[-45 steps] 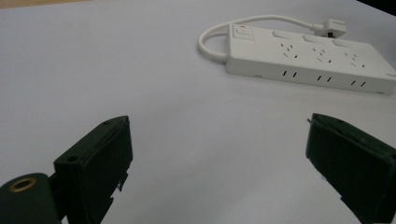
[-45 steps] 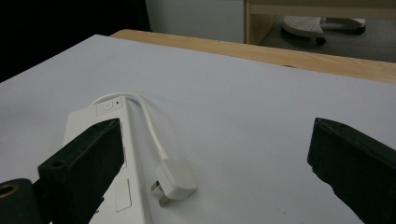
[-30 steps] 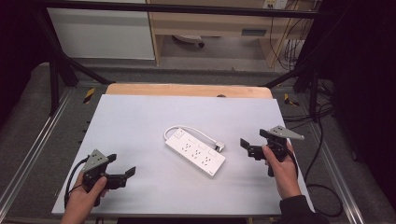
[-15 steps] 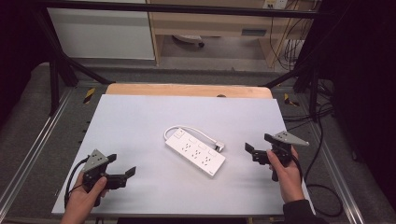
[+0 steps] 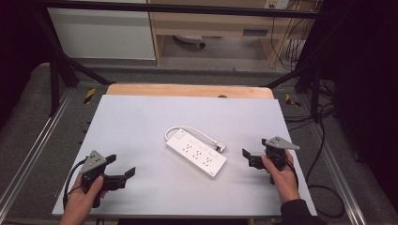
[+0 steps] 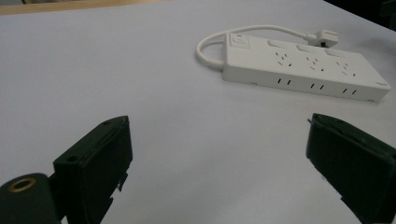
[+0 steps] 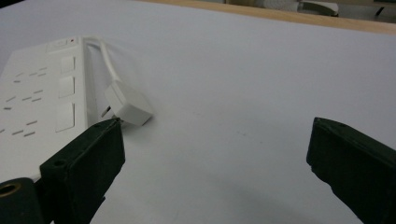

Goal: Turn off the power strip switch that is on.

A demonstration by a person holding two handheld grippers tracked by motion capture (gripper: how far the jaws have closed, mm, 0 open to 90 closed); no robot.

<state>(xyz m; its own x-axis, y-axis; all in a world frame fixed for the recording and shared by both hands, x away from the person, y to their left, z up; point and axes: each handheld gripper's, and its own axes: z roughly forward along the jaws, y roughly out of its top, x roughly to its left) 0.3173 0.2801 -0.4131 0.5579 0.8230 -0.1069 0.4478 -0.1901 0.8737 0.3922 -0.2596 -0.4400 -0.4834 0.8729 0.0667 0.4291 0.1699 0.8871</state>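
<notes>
A white power strip [image 5: 196, 153] lies flat and slanted in the middle of the pale table [image 5: 141, 117]. Its short cord loops round the far end to a white plug [image 5: 219, 147] lying beside it. My left gripper [image 5: 121, 165] rests open near the front left corner, well apart from the strip. In the left gripper view the strip [image 6: 303, 67] lies ahead and to the right of the open gripper [image 6: 219, 163]. My right gripper [image 5: 255, 147] is open just right of the strip. In the right gripper view, the plug [image 7: 128, 105] sits close to the left jaw of the gripper [image 7: 215, 158].
A wooden strip [image 5: 187, 90] borders the table's far edge. Black frame legs [image 5: 56, 70] stand at the back corners. Cables [image 5: 324, 140] trail on the floor to the right. A cabinet and shelf stand beyond the table.
My right gripper has drifted slightly toward the table's front edge, still open. The left gripper and the power strip have not moved.
</notes>
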